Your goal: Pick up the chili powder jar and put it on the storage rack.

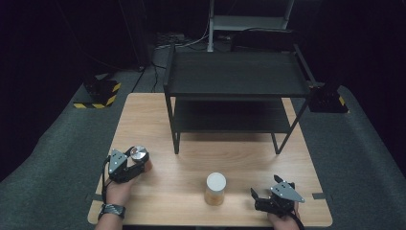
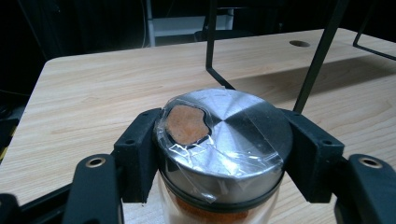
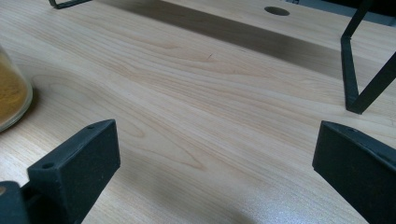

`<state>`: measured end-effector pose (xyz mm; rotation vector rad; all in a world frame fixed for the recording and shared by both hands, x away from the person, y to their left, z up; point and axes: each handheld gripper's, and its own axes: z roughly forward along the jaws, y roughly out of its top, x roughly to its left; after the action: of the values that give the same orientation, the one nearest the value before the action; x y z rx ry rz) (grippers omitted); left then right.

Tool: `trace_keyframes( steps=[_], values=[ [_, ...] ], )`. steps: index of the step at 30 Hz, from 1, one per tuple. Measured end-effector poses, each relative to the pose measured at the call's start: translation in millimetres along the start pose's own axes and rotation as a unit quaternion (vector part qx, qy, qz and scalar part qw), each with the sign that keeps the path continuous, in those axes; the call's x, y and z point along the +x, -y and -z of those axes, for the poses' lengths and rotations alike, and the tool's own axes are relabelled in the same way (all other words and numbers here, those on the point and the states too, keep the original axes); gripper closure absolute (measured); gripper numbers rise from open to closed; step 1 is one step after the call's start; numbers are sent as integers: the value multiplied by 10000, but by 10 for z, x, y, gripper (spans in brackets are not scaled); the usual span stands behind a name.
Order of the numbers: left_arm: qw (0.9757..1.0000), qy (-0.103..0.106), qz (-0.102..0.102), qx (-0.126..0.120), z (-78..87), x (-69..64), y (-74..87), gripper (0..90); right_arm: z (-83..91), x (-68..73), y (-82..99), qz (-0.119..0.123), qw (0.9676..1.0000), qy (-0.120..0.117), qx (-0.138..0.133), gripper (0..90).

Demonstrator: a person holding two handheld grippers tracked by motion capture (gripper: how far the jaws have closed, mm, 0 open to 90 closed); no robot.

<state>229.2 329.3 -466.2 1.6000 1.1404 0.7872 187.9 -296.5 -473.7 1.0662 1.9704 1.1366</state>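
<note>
My left gripper (image 1: pixel 135 163) is shut on a spice jar (image 1: pixel 139 154) near the table's left front. In the left gripper view the jar (image 2: pixel 224 135) has a silver lid covered with clear tape and orange powder inside, and a black jaw presses on each side of it. A second jar (image 1: pixel 215 188), white-lidded with orange-yellow contents, stands at the front centre. My right gripper (image 1: pixel 263 190) rests low at the front right, open, to the right of that jar. In the right gripper view (image 3: pixel 215 154) there is bare wood between the jaws, and the jar's glass (image 3: pixel 11 100) sits at the left edge.
A black two-tier metal rack (image 1: pixel 234 91) stands on the back half of the wooden table (image 1: pixel 191 158), both shelves bare. One of its legs (image 3: pixel 355 88) is ahead and to the right of the right gripper. A cable hole (image 3: pixel 276 10) lies farther back.
</note>
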Motion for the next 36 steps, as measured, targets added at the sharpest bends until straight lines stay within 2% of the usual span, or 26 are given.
trace_keyframes(
  steps=[10,24,36],
  values=[
    [9999,14,41,-124,109,8,7,350,2,-2,4,-7,10000,1,-10,0],
    [9992,149,-34,-364,323,-21,-54,349,4,-2,8,-4,10000,0,-20,0],
    [9970,362,-253,-640,518,-143,-246,349,7,-4,10,-18,10000,-1,-25,0]
  ],
)
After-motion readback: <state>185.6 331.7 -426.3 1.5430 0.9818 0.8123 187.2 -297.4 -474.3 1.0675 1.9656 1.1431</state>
